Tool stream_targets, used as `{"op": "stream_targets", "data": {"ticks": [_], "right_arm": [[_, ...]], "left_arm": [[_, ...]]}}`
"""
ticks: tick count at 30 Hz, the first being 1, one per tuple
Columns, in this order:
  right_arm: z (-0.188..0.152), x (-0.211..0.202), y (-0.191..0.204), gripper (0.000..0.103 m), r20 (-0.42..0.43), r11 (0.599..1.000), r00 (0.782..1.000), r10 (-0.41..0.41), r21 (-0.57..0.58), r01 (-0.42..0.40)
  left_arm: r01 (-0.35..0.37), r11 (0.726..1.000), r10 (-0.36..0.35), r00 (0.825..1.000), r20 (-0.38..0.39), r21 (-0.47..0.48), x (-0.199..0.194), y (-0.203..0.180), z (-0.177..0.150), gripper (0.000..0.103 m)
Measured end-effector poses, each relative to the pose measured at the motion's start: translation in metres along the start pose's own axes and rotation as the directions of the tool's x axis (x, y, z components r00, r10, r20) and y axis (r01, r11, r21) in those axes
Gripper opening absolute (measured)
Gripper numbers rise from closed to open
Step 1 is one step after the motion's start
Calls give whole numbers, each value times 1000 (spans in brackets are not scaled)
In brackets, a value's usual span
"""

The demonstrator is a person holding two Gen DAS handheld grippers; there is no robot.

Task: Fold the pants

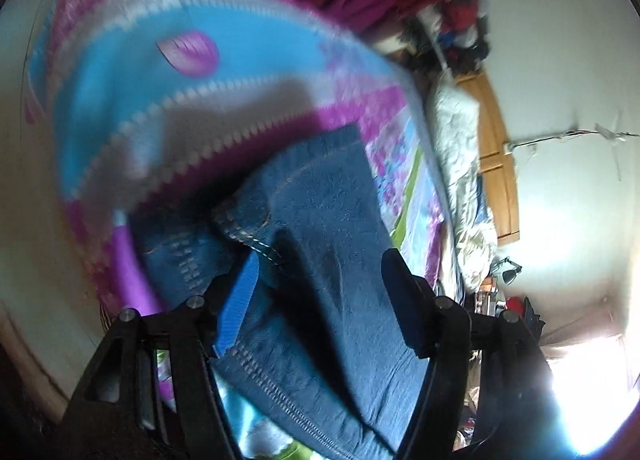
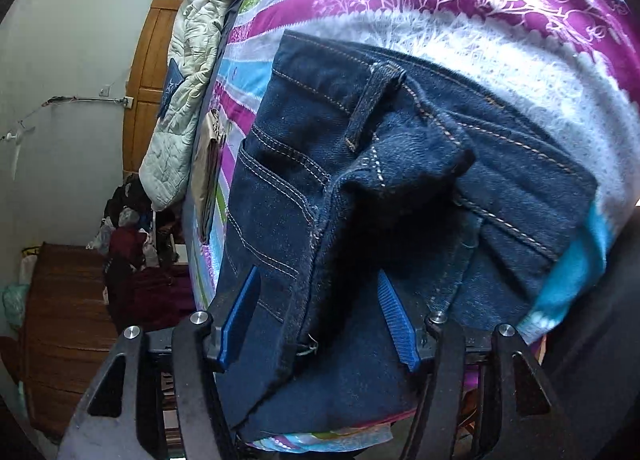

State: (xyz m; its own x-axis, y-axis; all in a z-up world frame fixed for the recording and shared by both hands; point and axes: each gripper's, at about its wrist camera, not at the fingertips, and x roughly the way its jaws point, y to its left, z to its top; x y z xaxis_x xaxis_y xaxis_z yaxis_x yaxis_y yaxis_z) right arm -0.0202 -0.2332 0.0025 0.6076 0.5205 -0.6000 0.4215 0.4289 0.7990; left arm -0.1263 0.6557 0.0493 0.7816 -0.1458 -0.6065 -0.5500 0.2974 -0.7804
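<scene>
Bed: a bedspread (image 2: 500, 72) in purple, white and blue bands is covering it, running out of frame on all sides.
Jeans: the dark blue jeans (image 2: 360, 188) are lying bunched on the bedspread, waistband and belt loop (image 2: 374, 104) facing the right camera; the legs are getting cut off at the bottom edge.
Quilt: a pale quilt (image 2: 180, 100) is sitting along the far edge of the bed.
Left gripper (image 1: 320, 292): fingers are standing apart over the denim, not pinching anything.
Right gripper (image 2: 320, 316): also spread wide, denim between the blue pads, no squeeze.
Writing: no brand tag I can read.
Blur: left view is smearing badly, so the room clutter is mush.
</scene>
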Motion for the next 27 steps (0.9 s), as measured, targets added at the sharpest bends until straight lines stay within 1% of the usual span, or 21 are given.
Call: {"op": "stream_targets", "data": {"ticks": [1,2,7,9,10,12,13,15,16,17,18,19,20,21,22,23,24,25,27], "right_arm": [[1,4,3,65,1,1000,1000,0,-6,0],[3,9,6,65,-1,1000,1000,-3,-18,3],[14,19,16,65,7,998,1000,-19,-55,20],[17,21,16,63,16,999,1000,3,-36,-3],[17,20,15,60,18,1000,1000,16,-28,-15],[20,20,17,58,18,1000,1000,14,-23,-14],[21,18,19,54,24,1000,1000,4,-21,-3],[24,15,17,49,34,999,998,-45,3,45],[25,14,14,44,29,998,998,-60,16,60],[27,15,13,41,23,997,997,-80,22,79],[29,19,12,39,13,994,994,-110,22,110],[31,24,13,29,-1,991,991,-135,20,135],[33,27,15,25,-9,988,988,-151,15,151],[33,27,19,24,-6,987,987,-162,4,162],[33,26,26,21,2,986,987,-164,-17,164],[33,24,34,20,10,985,986,-165,-46,166],[33,23,44,19,17,984,986,-165,-72,165],[32,18,52,18,24,982,987,-158,-97,159],[32,10,70,17,36,981,990,-136,-135,139]], "left_arm": [[-42,999,42,999,-25,-10,12,-2,5,64],[-67,998,66,997,-41,-19,17,-3,7,64],[-150,989,151,985,-89,12,28,-14,12,64],[-160,987,160,981,-106,15,28,-14,12,64],[-156,988,156,982,-108,1,29,-15,13,63],[-134,990,130,986,-102,-34,23,-8,14,61],[-125,991,120,988,-100,-46,21,-6,14,60],[-112,992,106,990,-97,-58,21,-2,12,60],[-108,992,102,990,-96,-67,17,3,10,61],[-106,991,98,990,-98,-82,17,5,10,61],[-111,990,101,989,-104,-91,18,6,11,61],[-123,988,111,987,-115,-95,21,4,13,62],[-133,987,121,984,-127,-94,22,2,15,63],[-142,986,129,982,-138,-88,23,0,16,63],[-148,986,135,980,-148,-81,24,-1,18,62],[-148,986,136,979,-150,-72,23,-1,18,49],[-152,987,142,979,-145,-60,23,-1,19,33],[-151,987,140,980,-144,-63,22,0,20,3],[-115,989,102,986,-132,-97,19,6,19,5]]}}
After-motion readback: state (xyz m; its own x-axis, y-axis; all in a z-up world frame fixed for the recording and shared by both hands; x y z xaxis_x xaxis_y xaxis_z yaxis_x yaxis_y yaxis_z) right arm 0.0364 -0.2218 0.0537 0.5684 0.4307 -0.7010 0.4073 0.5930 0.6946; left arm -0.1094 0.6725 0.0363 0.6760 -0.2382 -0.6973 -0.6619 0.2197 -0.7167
